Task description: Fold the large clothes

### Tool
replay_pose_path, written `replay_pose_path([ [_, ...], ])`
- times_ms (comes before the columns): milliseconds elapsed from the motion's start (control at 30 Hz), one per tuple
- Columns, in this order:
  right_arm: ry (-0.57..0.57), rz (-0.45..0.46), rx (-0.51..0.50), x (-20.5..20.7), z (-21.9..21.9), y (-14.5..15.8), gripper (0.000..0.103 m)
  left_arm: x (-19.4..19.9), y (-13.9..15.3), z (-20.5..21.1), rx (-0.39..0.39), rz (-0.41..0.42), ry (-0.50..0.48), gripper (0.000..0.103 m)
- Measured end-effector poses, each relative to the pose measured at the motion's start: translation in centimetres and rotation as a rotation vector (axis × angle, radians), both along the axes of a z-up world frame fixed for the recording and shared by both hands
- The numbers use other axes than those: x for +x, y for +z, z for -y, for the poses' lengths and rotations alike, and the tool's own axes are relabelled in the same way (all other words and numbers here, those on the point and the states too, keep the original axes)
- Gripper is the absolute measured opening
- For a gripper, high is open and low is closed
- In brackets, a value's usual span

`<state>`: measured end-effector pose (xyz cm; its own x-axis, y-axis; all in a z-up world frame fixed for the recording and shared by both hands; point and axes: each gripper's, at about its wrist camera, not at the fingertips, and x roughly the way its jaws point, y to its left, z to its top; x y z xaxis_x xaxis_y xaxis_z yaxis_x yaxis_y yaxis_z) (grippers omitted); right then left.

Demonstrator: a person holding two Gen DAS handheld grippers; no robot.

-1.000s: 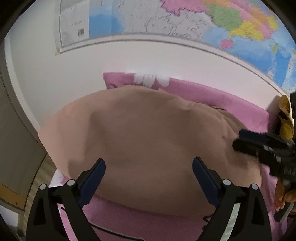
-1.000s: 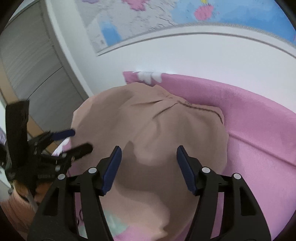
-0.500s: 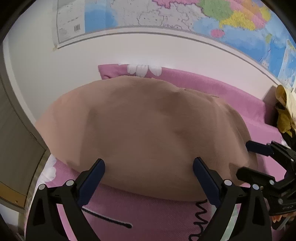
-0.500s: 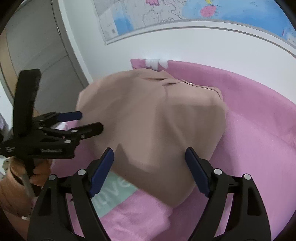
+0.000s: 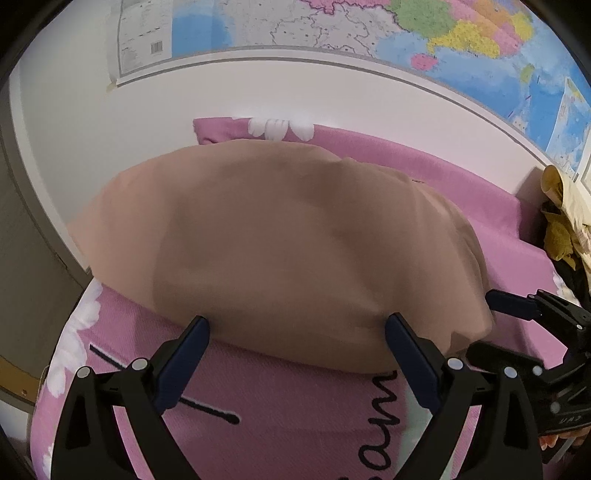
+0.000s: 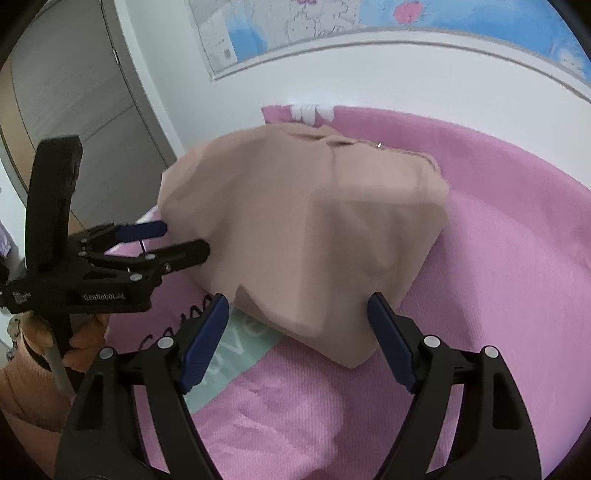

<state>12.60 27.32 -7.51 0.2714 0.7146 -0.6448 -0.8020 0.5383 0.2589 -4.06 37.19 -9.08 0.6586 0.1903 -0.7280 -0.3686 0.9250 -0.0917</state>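
Two views differed: only the right one showed a hand in an orange sleeve gripping the left tool, and only the left one showed yellow clothes heaped aside. Both tools angled downward, jaws wide and empty; the right tool likewise. A tan garment lay folded on the pink bed below a wall map.

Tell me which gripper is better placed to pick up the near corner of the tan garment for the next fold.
Probably the right gripper: it stands open with the tan garment's near corner between its fingers. The left gripper is also open but faces a straight edge.
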Motion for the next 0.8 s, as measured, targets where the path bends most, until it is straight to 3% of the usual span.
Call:
replay_pose_path([
  [267,-0.045,0.060,0.066,-2.1,2.3,1.7,0.096,-3.4,1.3,1.8,0.033,0.078,0.046,0.096],
  [400,-0.033,0.096,0.076,-3.8,2.9,2.3,0.097,-4.8,1.7,3.0,0.069,0.103,0.072,0.096],
  [800,-0.043,0.080,0.151,-7.3,6.1,3.2,0.097,-8.9,2.1,5.6,0.078,0.134,0.118,0.096],
])
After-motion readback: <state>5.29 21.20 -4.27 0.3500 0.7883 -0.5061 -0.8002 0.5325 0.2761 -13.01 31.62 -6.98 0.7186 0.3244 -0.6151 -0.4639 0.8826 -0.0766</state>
